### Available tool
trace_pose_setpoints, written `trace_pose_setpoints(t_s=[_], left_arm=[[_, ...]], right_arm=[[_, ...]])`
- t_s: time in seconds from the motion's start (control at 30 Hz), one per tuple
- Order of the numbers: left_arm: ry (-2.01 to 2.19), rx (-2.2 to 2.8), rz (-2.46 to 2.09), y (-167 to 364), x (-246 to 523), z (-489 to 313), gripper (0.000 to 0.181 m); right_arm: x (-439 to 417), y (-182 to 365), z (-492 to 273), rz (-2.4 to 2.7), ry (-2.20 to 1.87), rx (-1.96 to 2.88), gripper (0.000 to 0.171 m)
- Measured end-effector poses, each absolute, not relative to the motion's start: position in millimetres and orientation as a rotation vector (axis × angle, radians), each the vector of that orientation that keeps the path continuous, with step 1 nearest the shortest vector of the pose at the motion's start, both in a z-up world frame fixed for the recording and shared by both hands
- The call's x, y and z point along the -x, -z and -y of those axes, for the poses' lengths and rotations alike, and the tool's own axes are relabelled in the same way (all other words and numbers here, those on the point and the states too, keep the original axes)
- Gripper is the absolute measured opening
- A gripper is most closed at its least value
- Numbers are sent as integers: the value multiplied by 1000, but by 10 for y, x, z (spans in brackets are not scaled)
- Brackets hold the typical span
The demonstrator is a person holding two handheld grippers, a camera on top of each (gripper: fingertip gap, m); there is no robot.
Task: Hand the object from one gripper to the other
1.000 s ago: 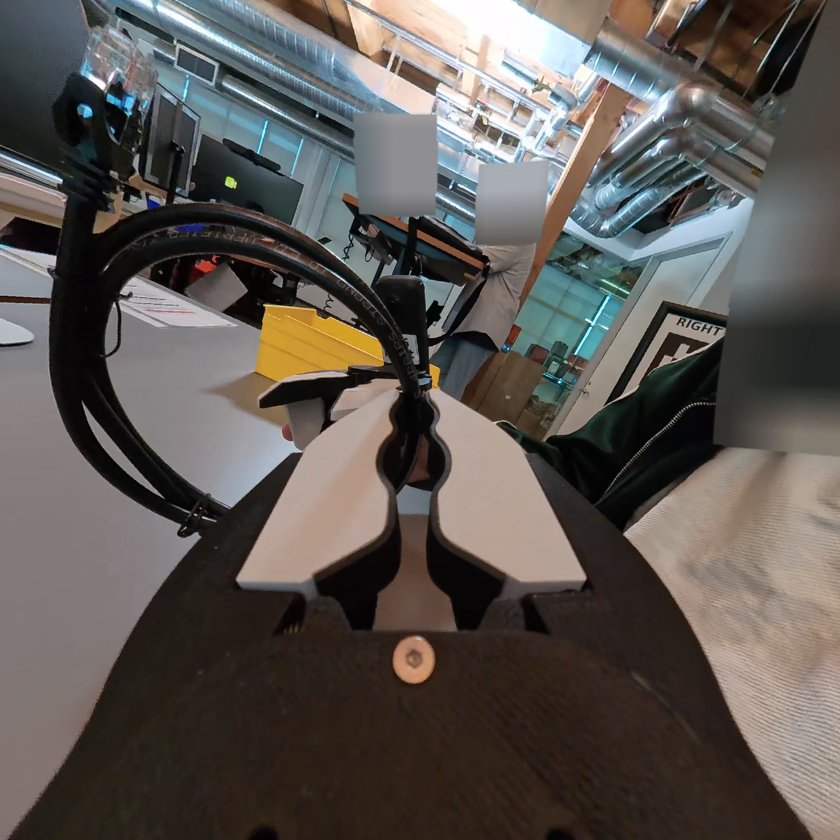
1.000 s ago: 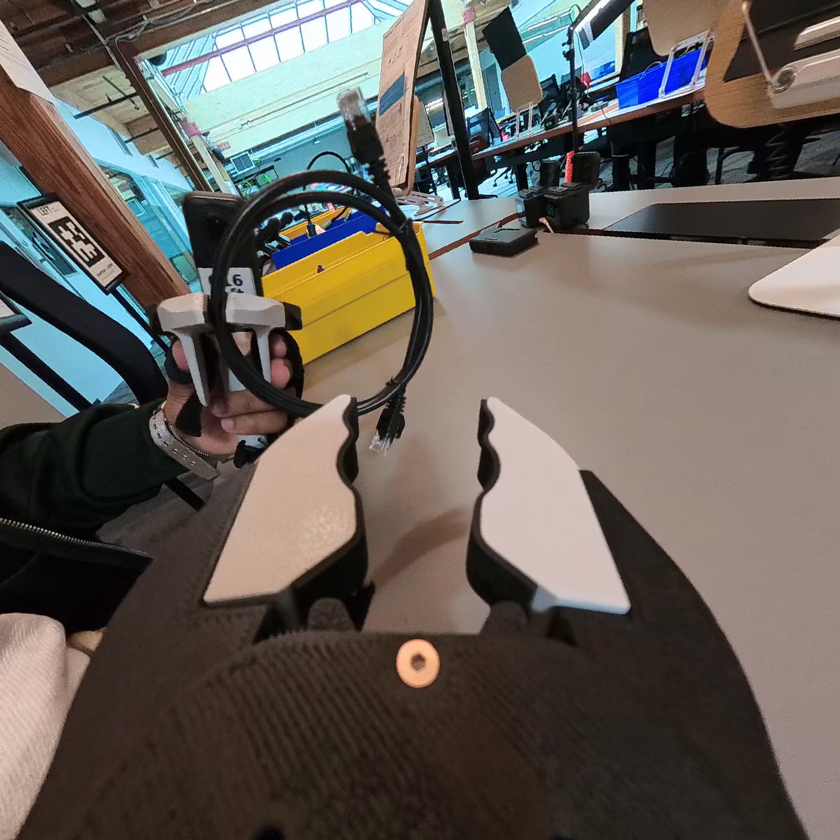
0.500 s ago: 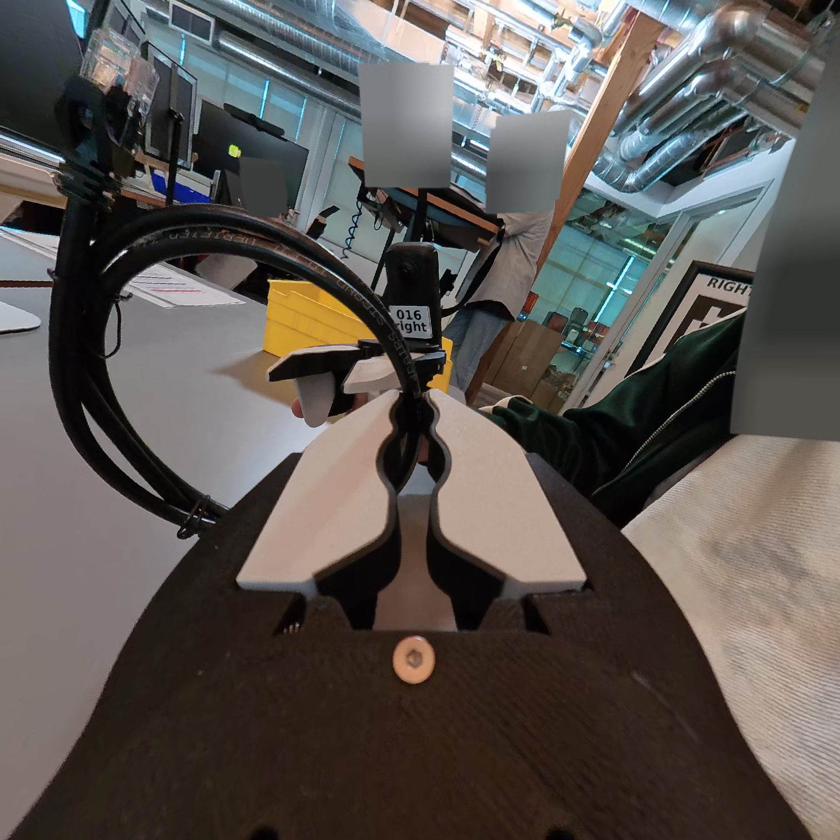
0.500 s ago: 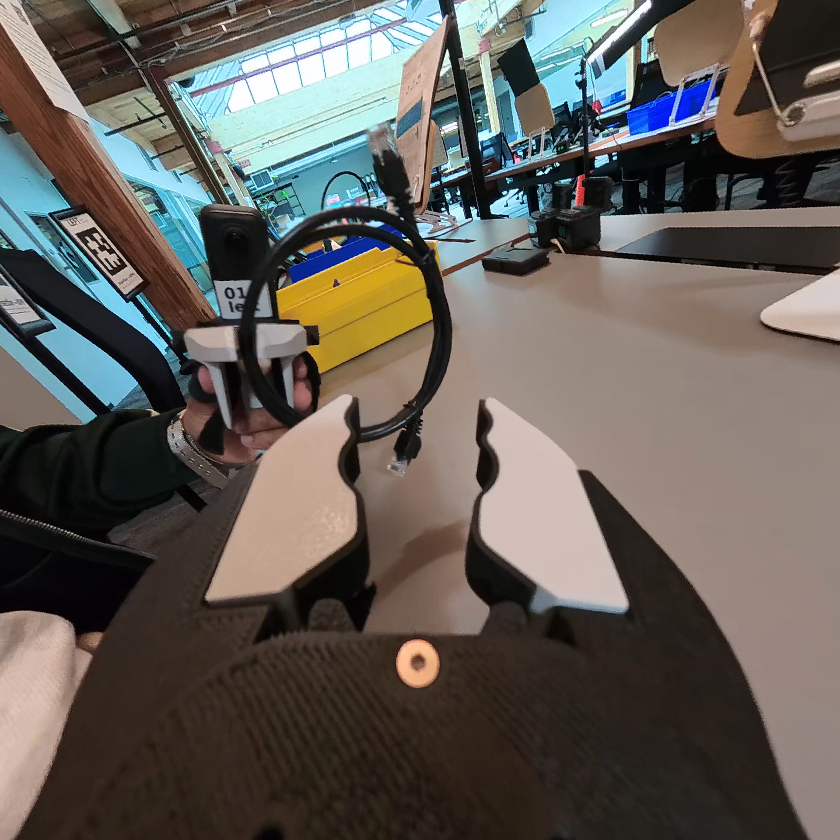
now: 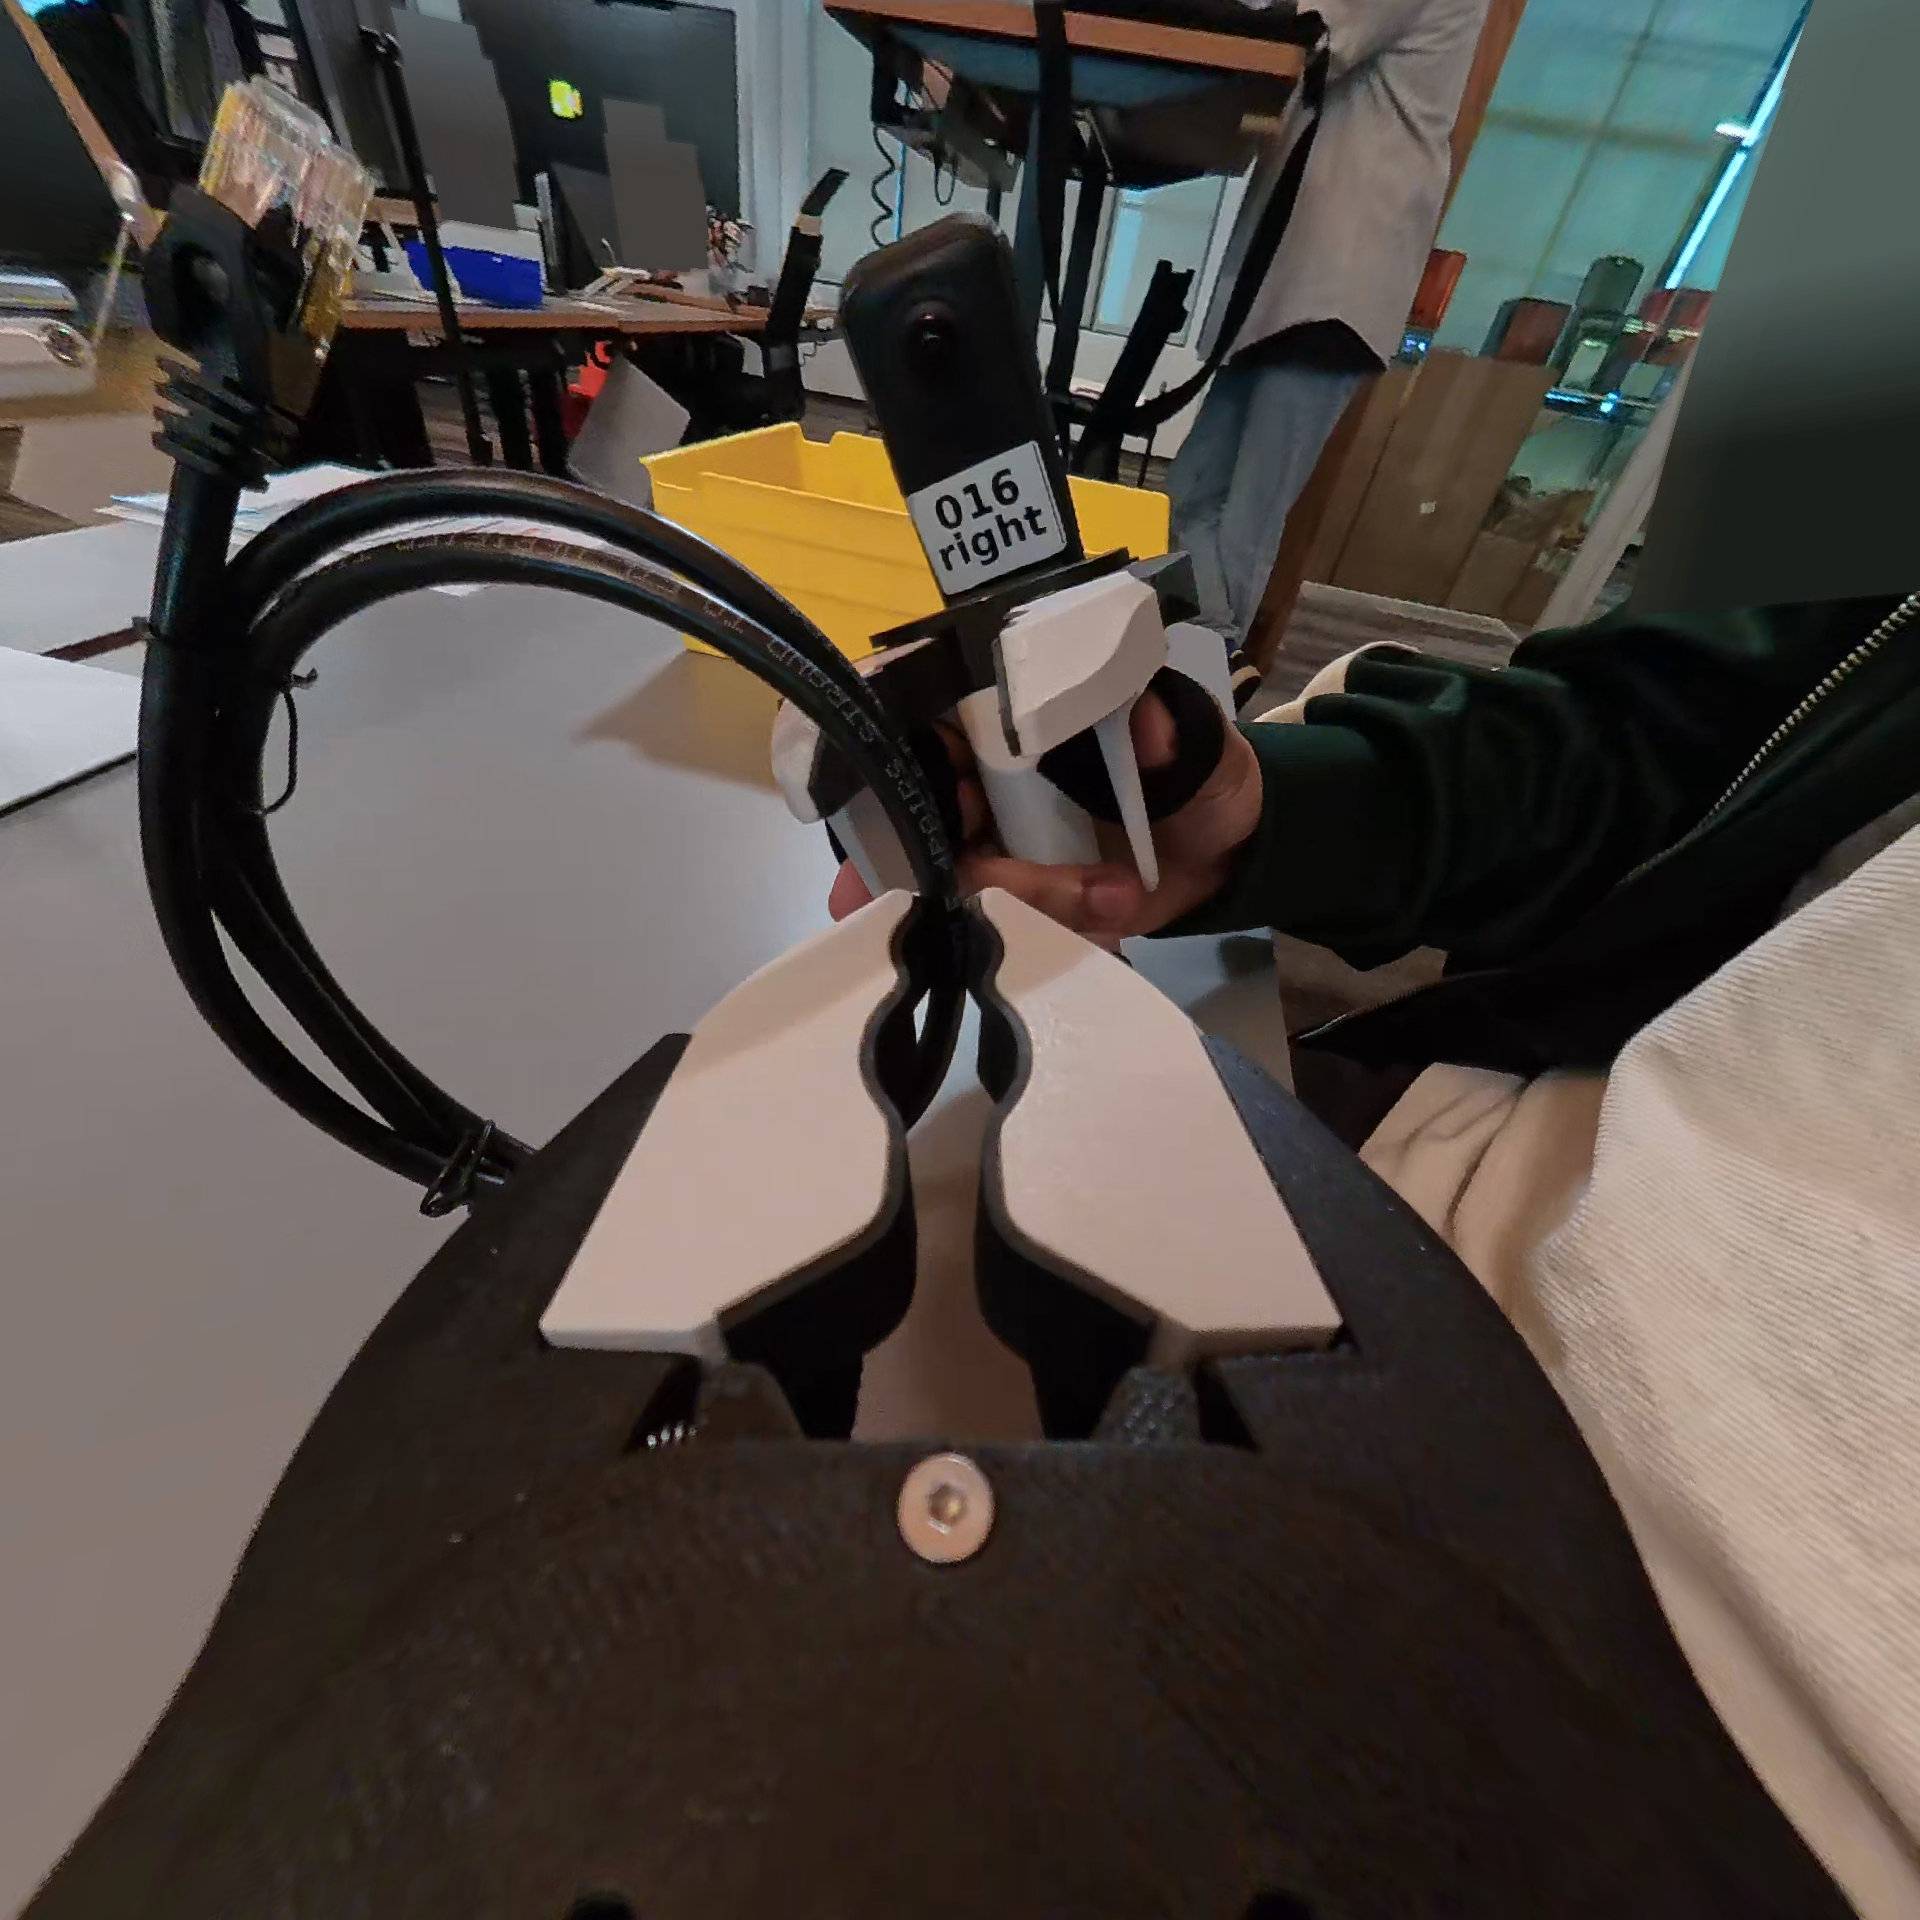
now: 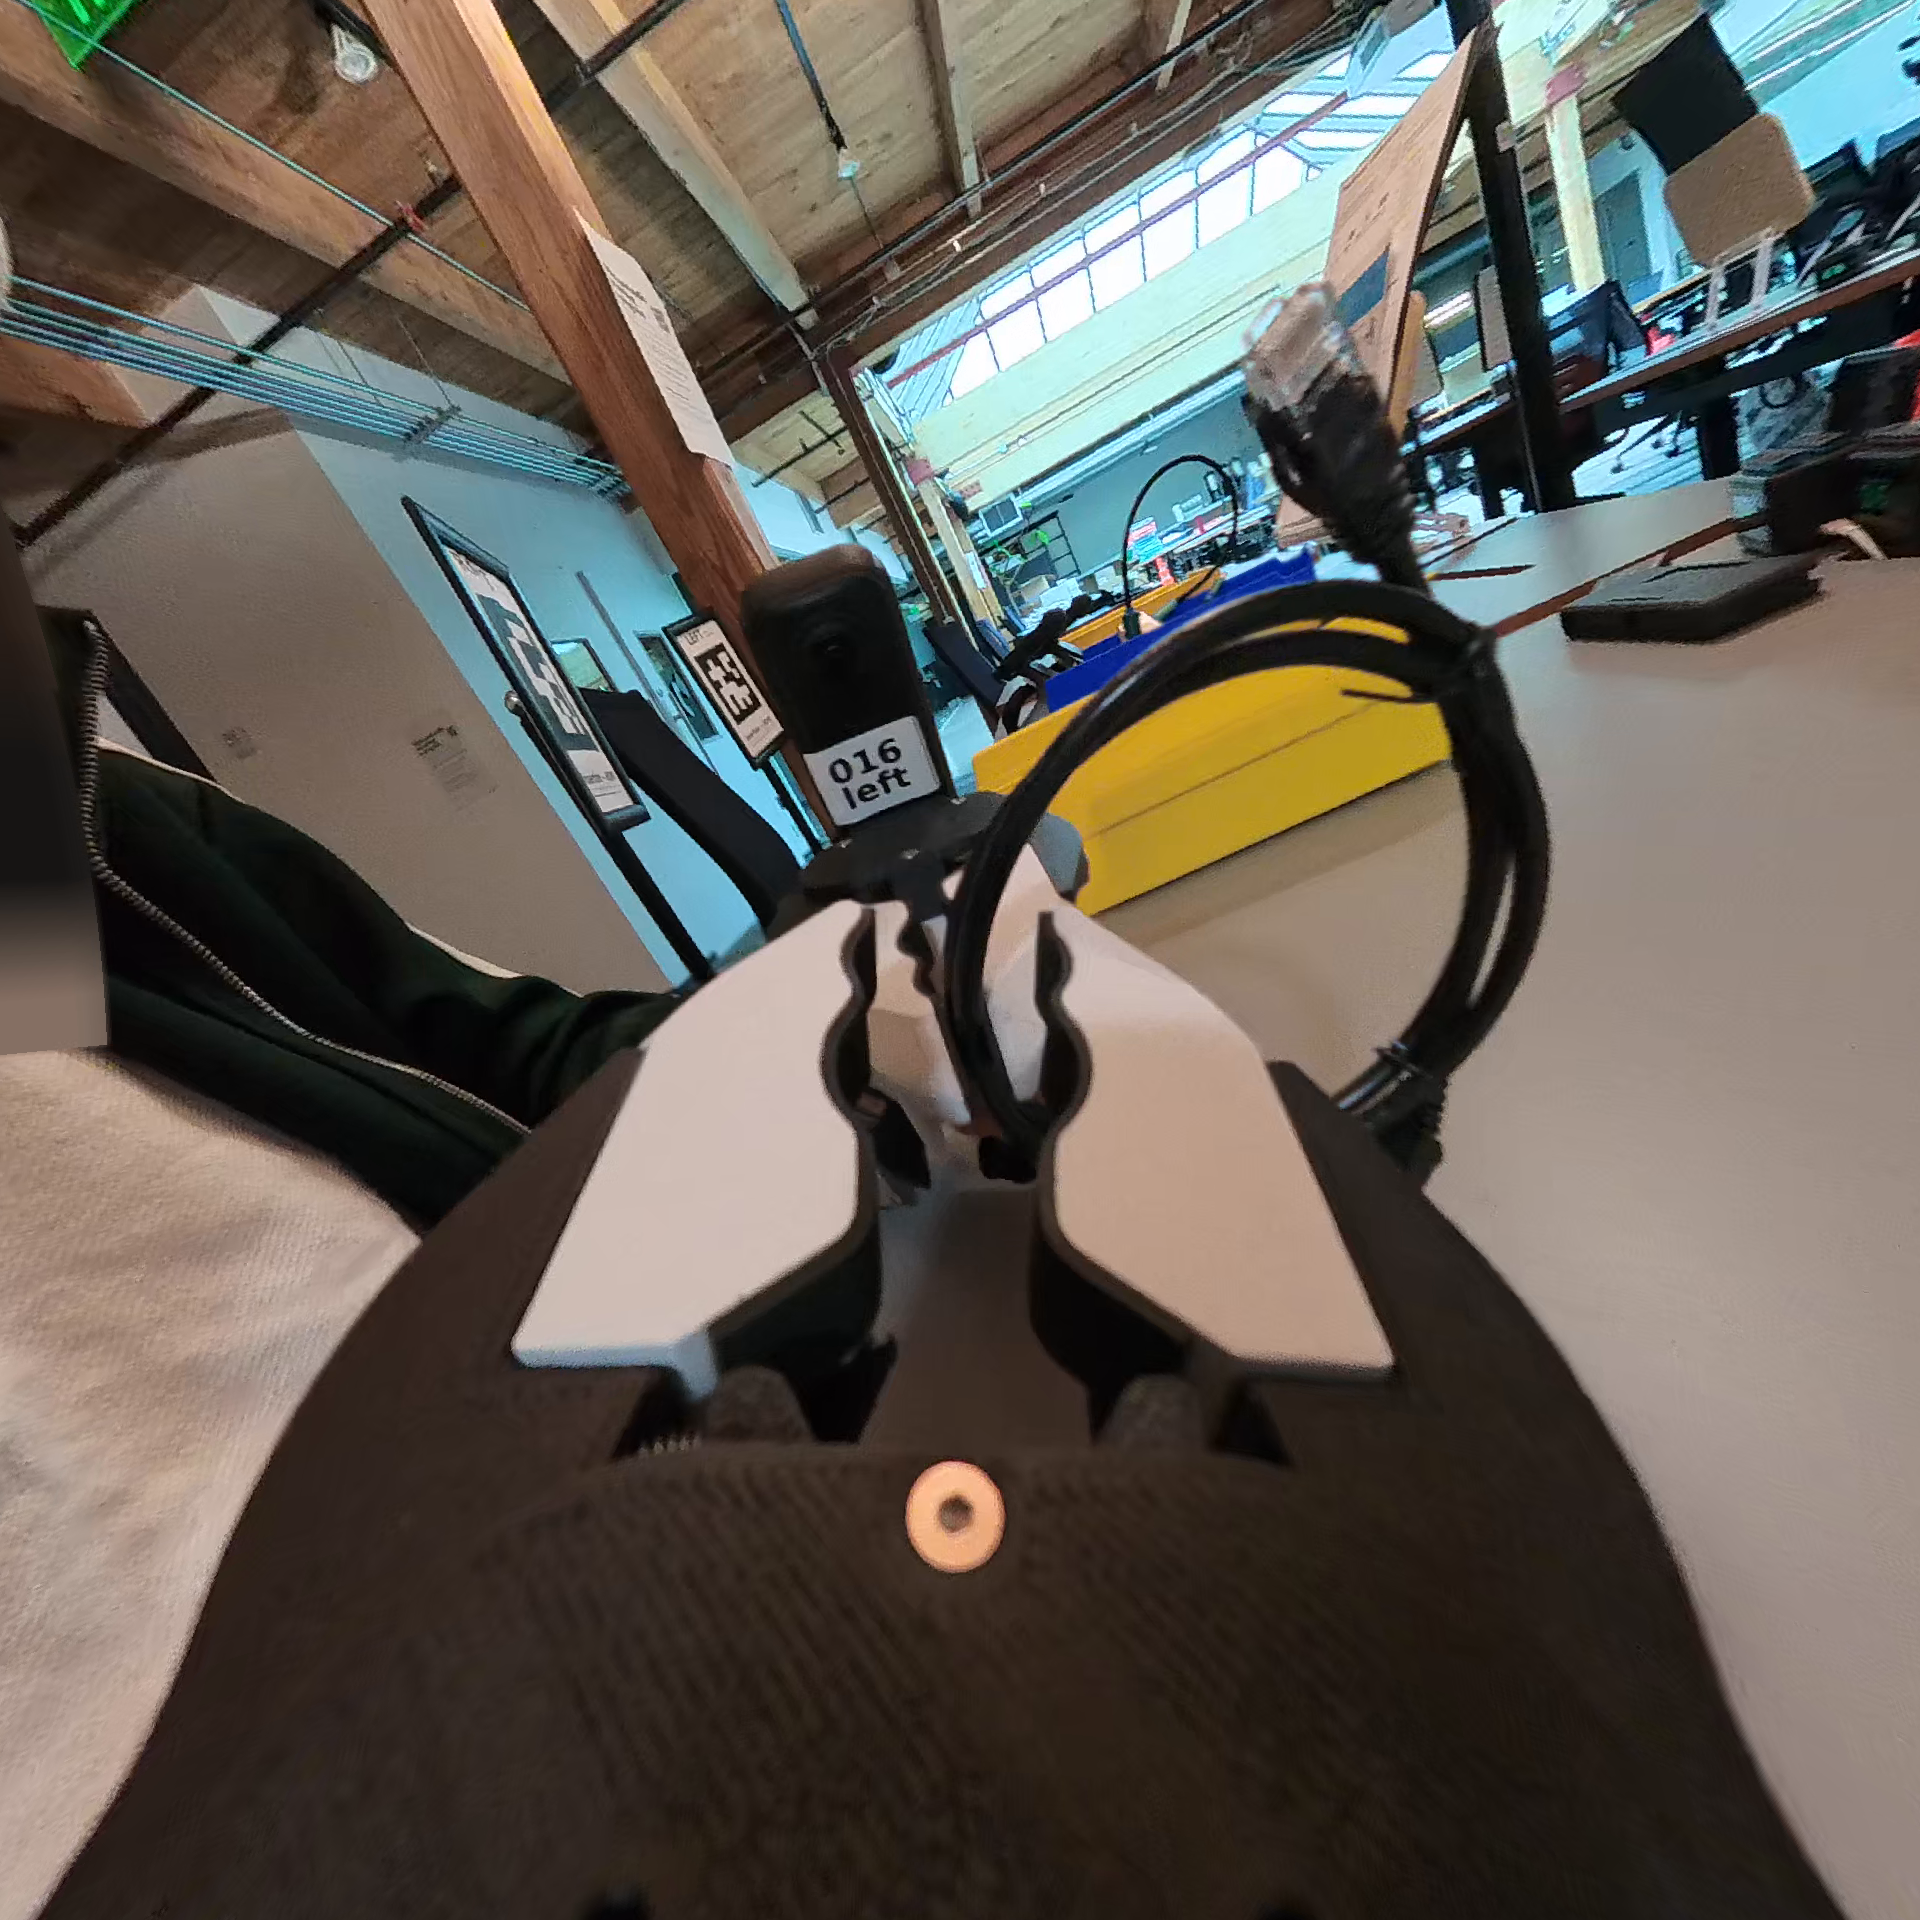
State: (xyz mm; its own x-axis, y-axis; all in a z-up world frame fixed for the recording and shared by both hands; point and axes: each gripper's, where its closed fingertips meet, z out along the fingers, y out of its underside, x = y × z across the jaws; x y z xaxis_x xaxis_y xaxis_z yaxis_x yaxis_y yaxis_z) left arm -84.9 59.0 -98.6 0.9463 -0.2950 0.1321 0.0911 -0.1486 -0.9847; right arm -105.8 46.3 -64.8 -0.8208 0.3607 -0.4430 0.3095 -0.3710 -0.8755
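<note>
A coiled black network cable [image 5: 197, 831] with clear plugs [image 5: 281, 156] hangs in the air above the grey table [image 5: 468, 831]. My left gripper [image 5: 945, 914] is shut on the coil's near strand. My right gripper [image 5: 935, 727] faces it, close up, with the strand between its two fingers. In the right wrist view my right gripper [image 6: 956, 935] has its jaws partly closed around the cable [image 6: 1496, 831], with a gap still showing beside the strand. The left gripper's white fingertips [image 6: 925, 1049] sit just behind, between my right fingers.
A yellow bin [image 5: 790, 520] stands on the table behind the grippers; it also shows in the right wrist view [image 6: 1226, 769]. A flat black device [image 6: 1694, 608] lies farther back. A person [image 5: 1309, 208] stands beyond the table. A black chair [image 6: 686, 790] is at the left. The tips of both grippers are at nearly the same place.
My right gripper has moved in to the left gripper, come around the cable strand and narrowed its jaws. The left gripper keeps its hold on the cable.
</note>
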Motion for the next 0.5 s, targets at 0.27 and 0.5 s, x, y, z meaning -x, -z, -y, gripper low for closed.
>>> trace_pose_setpoints(t_s=[0.27, 0.5], left_arm=[[336, 1720, -216, 1053, 743, -620, 6], [329, 1717, -222, 1047, 741, -613, 5]], right_arm=[[1059, 603, -458, 1659, -2535, 996, 12], [1037, 589, -438, 1655, -2611, 1023, 6]])
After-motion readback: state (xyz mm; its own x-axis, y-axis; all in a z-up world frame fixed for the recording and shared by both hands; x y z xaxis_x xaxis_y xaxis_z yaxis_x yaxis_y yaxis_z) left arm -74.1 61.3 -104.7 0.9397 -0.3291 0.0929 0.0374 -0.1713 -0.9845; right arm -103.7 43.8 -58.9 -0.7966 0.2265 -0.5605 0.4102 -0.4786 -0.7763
